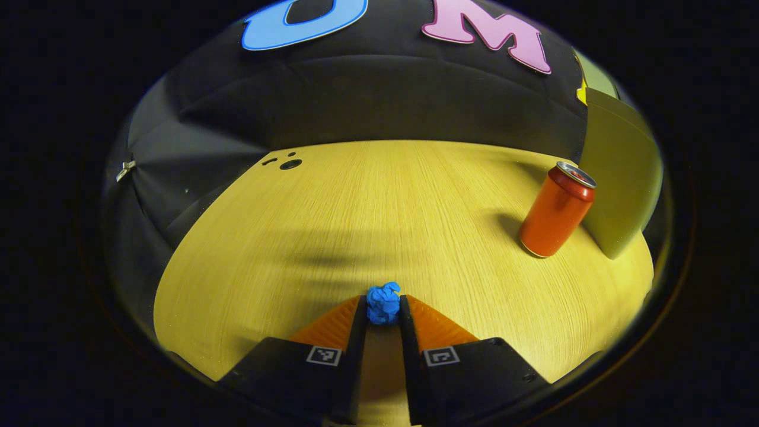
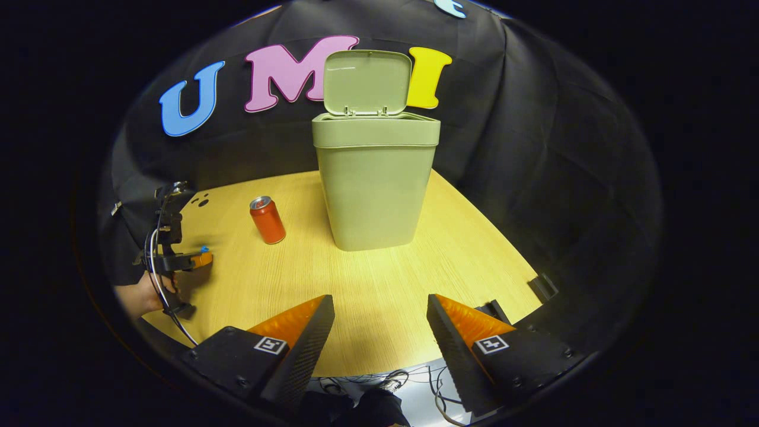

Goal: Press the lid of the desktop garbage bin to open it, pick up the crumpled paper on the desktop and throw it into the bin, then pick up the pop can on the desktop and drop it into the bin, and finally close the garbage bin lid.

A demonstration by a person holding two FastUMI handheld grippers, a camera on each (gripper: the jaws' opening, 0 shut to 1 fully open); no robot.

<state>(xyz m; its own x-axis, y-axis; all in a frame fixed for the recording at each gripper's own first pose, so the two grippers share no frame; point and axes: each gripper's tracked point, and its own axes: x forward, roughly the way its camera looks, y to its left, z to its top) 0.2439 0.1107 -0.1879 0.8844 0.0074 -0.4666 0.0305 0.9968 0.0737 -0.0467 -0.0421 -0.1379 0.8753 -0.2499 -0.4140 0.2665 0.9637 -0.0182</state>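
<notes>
On the pale wooden table, small blue crumpled paper ball clamped between left tongs, red aluminium pop can stood upright beside sage-green plastic bin, hinged lid raised, right tongs spread wide, nothing held.

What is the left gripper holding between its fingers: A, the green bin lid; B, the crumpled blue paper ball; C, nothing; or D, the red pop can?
B: in the left gripper view, the left gripper has both fingers closed on the crumpled blue paper ball, while the red pop can stands apart on the table.
</notes>
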